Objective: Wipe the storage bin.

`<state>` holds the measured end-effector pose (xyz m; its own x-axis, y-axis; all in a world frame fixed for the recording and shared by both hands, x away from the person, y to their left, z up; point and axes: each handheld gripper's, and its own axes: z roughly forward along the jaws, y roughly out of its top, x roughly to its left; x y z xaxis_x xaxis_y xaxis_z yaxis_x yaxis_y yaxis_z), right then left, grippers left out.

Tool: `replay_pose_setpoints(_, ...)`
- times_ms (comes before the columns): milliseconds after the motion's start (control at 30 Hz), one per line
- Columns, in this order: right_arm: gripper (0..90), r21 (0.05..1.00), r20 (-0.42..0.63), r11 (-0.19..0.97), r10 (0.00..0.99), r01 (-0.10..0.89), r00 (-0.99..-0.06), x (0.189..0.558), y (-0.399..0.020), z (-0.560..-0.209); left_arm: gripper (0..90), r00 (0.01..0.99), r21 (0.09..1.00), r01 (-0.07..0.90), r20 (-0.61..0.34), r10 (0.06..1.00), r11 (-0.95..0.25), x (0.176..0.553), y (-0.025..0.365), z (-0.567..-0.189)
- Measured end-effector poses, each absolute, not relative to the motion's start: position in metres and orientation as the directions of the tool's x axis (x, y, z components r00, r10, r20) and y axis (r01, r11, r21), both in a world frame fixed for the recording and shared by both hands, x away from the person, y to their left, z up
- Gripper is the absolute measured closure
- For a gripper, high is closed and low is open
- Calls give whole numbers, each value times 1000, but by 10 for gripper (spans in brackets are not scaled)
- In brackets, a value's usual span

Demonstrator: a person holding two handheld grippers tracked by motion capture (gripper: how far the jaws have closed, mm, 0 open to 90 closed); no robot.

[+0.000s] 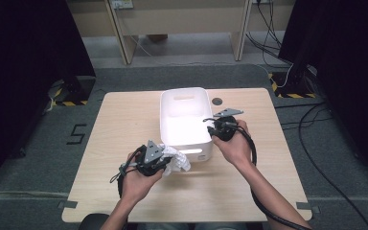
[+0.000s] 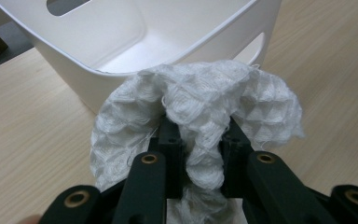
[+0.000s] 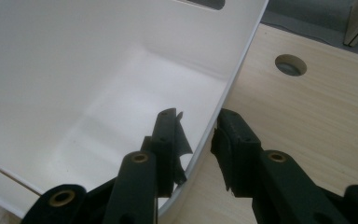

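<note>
**Cloth in one claw, bin wall in the other**

Near the lower middle of the high view, the left claw (image 1: 165, 160) is clamped on a white waffle cloth (image 1: 178, 160), just beside the near wall of the white bin (image 1: 186, 143). At the bin's right rim, the right claw (image 3: 196, 140) grips the wall, one jaw inside, one outside, above the tabletop (image 1: 124, 124).

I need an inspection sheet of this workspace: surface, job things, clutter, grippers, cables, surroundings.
Surface: light wooden table, round cable hole.
Job's things: white bin, no contents visible; white waffle cloth just outside its near wall.
Clutter: nothing seen.
Grippers: left gripper shut on the cloth; right gripper straddles the bin's side wall, grip uncertain.
Cables: black cable trails from the right gripper.
Surroundings: grey floor, loose wires, dark screens either side.
</note>
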<state>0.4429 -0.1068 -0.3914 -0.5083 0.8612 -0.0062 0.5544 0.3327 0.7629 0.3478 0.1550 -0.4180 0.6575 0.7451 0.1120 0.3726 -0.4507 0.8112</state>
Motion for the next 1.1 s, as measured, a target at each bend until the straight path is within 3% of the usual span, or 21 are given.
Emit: replay_pose_setpoints(1100,682,756,-39,362,857,546,-514,438,-101,-393,759,666,783,398,111,738,-477,360,146,-426)
